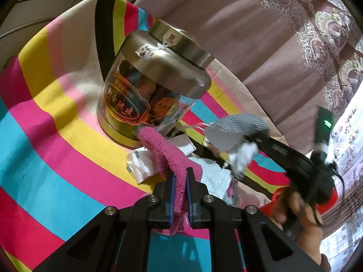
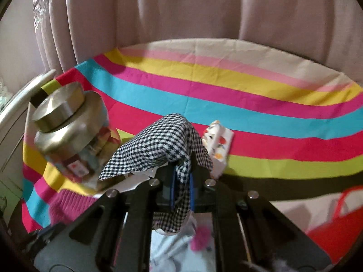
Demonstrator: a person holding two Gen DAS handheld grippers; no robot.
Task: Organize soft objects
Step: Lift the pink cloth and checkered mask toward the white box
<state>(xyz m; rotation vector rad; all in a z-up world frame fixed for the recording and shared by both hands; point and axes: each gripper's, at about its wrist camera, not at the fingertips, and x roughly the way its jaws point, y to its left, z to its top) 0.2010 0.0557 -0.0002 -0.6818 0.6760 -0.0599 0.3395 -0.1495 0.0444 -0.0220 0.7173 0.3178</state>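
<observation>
While the left gripper (image 1: 180, 182) pinches the pink knit (image 1: 169, 158) and the right gripper (image 2: 181, 181) clamps the checked cloth (image 2: 156, 149), both want lifting clear of the jar (image 1: 145, 86) at upper left.

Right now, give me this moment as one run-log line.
left gripper: shut on pink knit cloth | right gripper: shut on houndstooth cloth | jar: upright, lidded, on striped cloth

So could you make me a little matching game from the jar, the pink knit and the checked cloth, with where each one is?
Things:
1. pink knit
2. checked cloth
3. jar

Places:
A. standing on the striped cloth
B. clamped in the left hand-held gripper
C. clamped in the right hand-held gripper

Pairs: 1-B, 2-C, 3-A
</observation>
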